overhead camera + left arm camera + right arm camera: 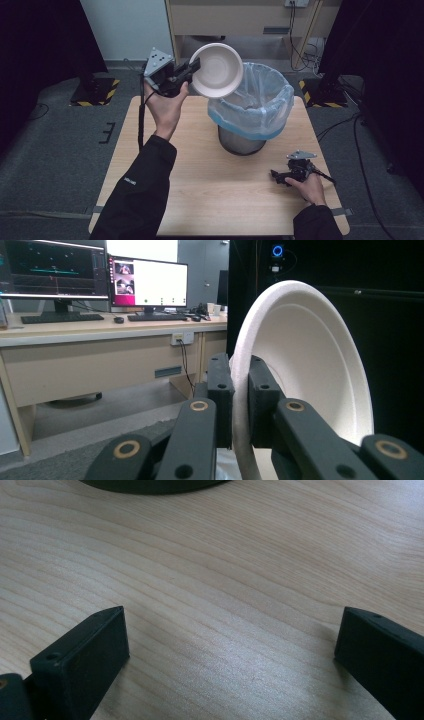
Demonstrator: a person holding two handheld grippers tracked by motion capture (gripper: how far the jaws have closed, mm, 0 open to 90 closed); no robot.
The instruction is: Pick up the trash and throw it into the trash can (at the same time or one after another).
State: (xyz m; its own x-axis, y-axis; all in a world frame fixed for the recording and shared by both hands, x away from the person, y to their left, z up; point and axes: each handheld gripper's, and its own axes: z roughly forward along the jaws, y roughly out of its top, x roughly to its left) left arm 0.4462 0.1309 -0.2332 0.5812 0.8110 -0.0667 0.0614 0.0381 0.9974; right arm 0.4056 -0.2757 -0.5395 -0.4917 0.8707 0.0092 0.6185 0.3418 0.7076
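A white bowl (218, 70) is held up on edge, tipped toward the bin, above the table's far left part. My left gripper (192, 68) is shut on its rim; in the left gripper view the two black jaws pinch the rim of the bowl (305, 370) between them, my left gripper (241, 390) pointing level. A bin (251, 107) with a pale blue liner stands just right of and below the bowl. My right gripper (276, 176) rests low on the table at the near right, open, and in the right gripper view its jaws stand wide apart over bare wood, my right gripper (230, 650) holding nothing.
The wooden table (200, 195) has free room in front of the bin. The bin's dark base (150, 484) shows at the top of the right gripper view. A desk with monitors (145, 282) stands beyond the table; dark curtains and stands flank it.
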